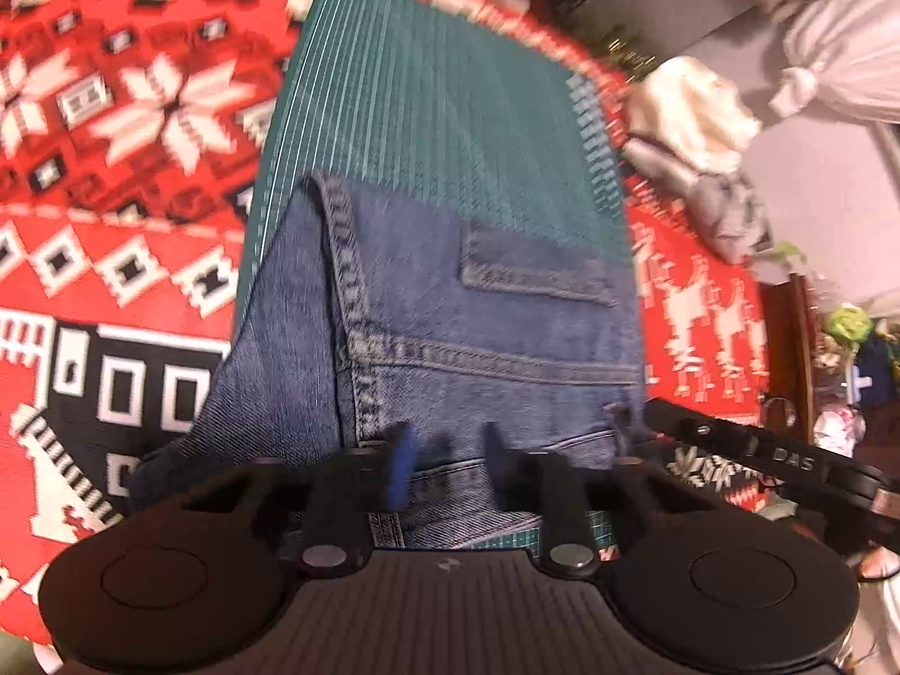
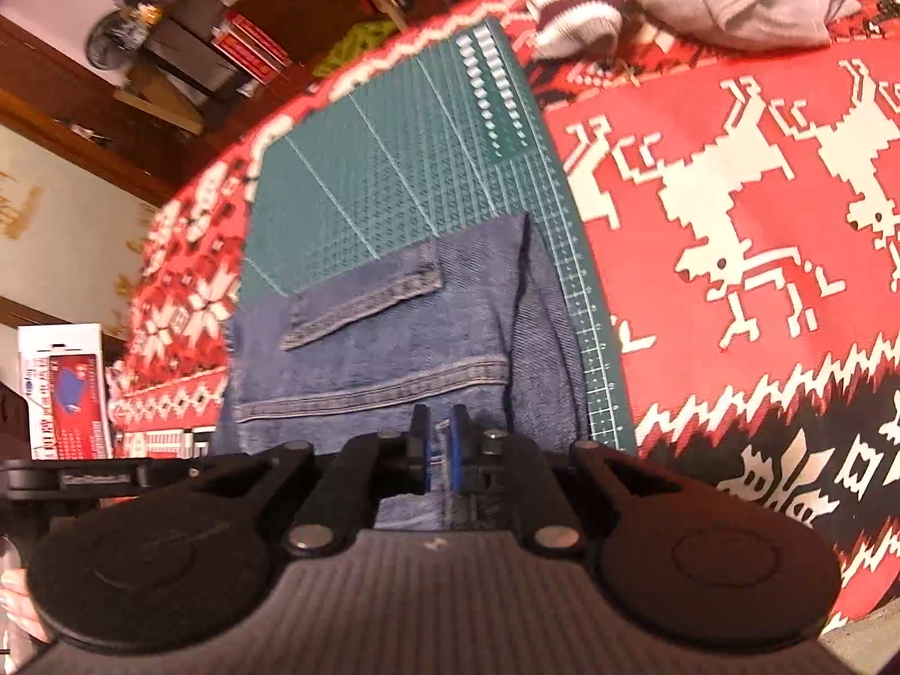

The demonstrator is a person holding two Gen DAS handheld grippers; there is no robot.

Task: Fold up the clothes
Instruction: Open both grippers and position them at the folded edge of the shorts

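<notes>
Your left tool [image 1: 447,464] stands apart over the folded jeans [image 1: 450,332]; your right tool [image 2: 439,450] is nearly together, denim between its fingers, whether gripped I cannot tell.

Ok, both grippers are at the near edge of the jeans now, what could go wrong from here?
The left gripper looks open while the right gripper looks nearly closed, though grip on denim is unclear; lifting now could skew the jeans. The folded layers, with a hem on top, may slide apart. The jeans could also drag off the green mat.
</notes>
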